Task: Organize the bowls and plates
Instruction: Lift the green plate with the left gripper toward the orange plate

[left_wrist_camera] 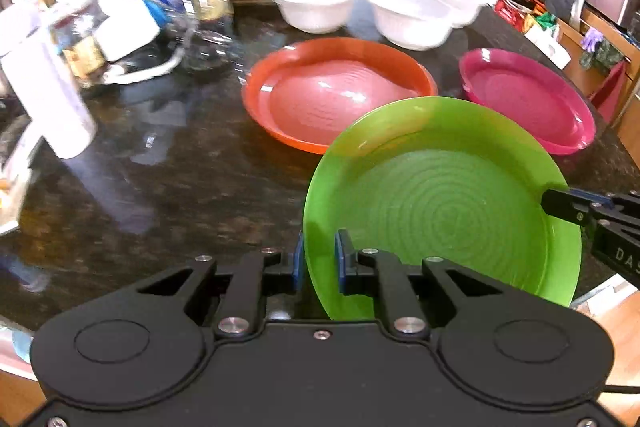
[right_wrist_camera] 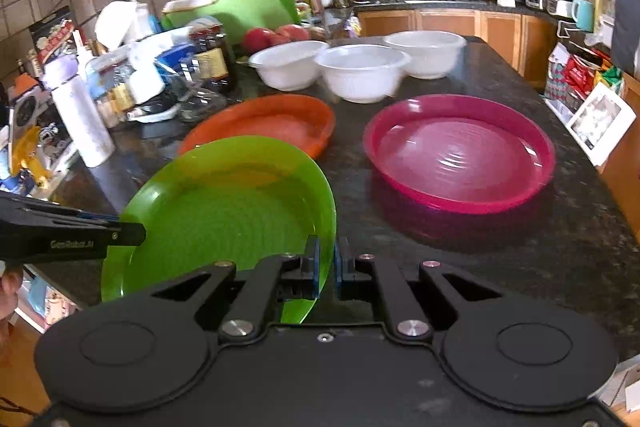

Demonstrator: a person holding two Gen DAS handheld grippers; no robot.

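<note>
Both grippers, left gripper (left_wrist_camera: pixel 320 259) and right gripper (right_wrist_camera: pixel 328 263), are clamped on opposite rims of the green plate (left_wrist_camera: pixel 440 207), keeping it steady just in front of the orange plate (left_wrist_camera: pixel 340 91), probably for stacking there.

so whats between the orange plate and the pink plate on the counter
Nothing: between the orange plate and the pink plate lies only bare dark countertop, clearest in the right wrist view.
</note>
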